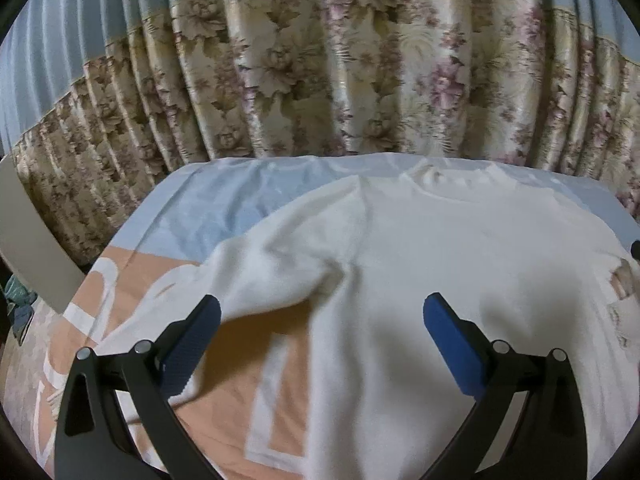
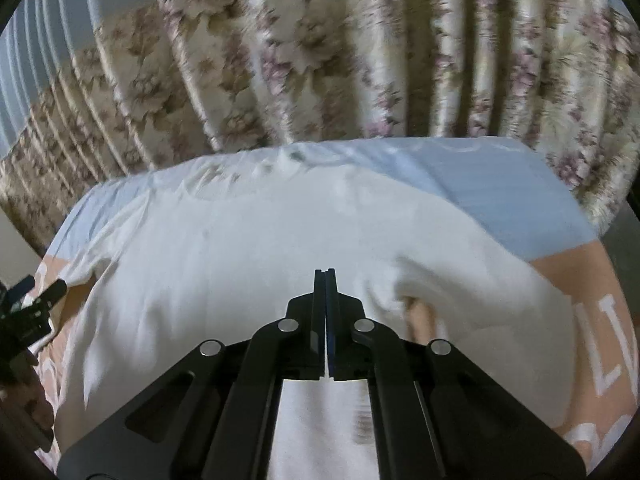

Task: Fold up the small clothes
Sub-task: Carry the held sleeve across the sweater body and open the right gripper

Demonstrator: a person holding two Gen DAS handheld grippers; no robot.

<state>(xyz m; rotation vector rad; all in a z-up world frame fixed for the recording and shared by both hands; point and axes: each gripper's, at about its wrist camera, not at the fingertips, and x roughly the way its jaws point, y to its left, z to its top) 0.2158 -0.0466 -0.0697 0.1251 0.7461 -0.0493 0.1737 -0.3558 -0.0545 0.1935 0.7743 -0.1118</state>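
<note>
A white long-sleeved top [image 1: 420,248] lies spread flat on the bed, collar toward the curtain. Its left sleeve [image 1: 256,280] runs down toward my left finger. My left gripper [image 1: 320,320] is open and empty, hovering over the left armpit area, its blue pads [image 1: 452,344] wide apart. In the right wrist view the top [image 2: 224,264] fills the middle, its right sleeve [image 2: 500,300] draped to the right. My right gripper [image 2: 325,276] is shut with nothing visible between its tips, above the top's body. The left gripper shows at the right wrist view's left edge [image 2: 36,300].
The top lies on a bedsheet, light blue [image 1: 224,208] at the far end and peach with white letters [image 1: 256,396] nearer. A floral curtain [image 1: 320,80] hangs right behind the bed. A grey board [image 1: 28,236] and floor clutter lie off the left edge.
</note>
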